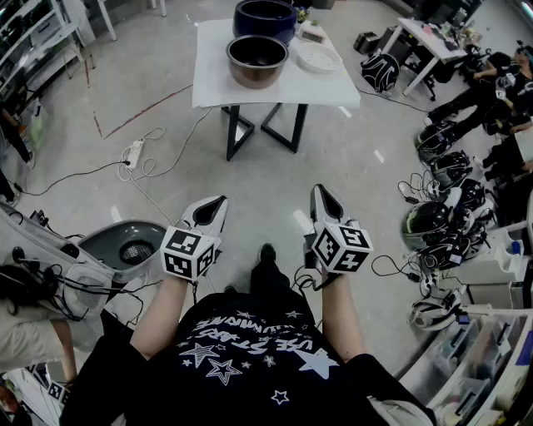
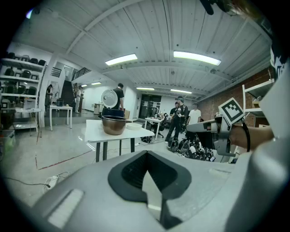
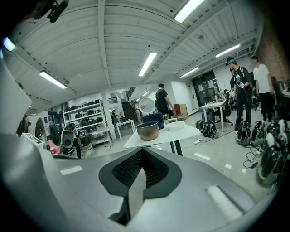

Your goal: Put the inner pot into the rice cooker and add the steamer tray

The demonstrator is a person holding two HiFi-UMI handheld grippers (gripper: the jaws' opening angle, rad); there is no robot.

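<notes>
The counter (image 1: 333,87) is white on black legs. On it, the inner pot (image 1: 257,60) is coppery brown outside and dark inside. The rice cooker (image 1: 265,18) behind the pot is deep navy, and the steamer tray (image 1: 318,57) beside it is white. The left hand-held gripper (image 1: 218,201) and right hand-held gripper (image 1: 320,191) are grey with black inner faces, their cubes white with black square markers. The shirt (image 1: 250,349) is black with white stars.

table (image 1: 333,87) – white top, black legs | front: inner pot (image 1: 257,60) | just behind it: rice cooker (image 1: 264,18) | beside the pot: white steamer tray (image 1: 318,57)
</notes>
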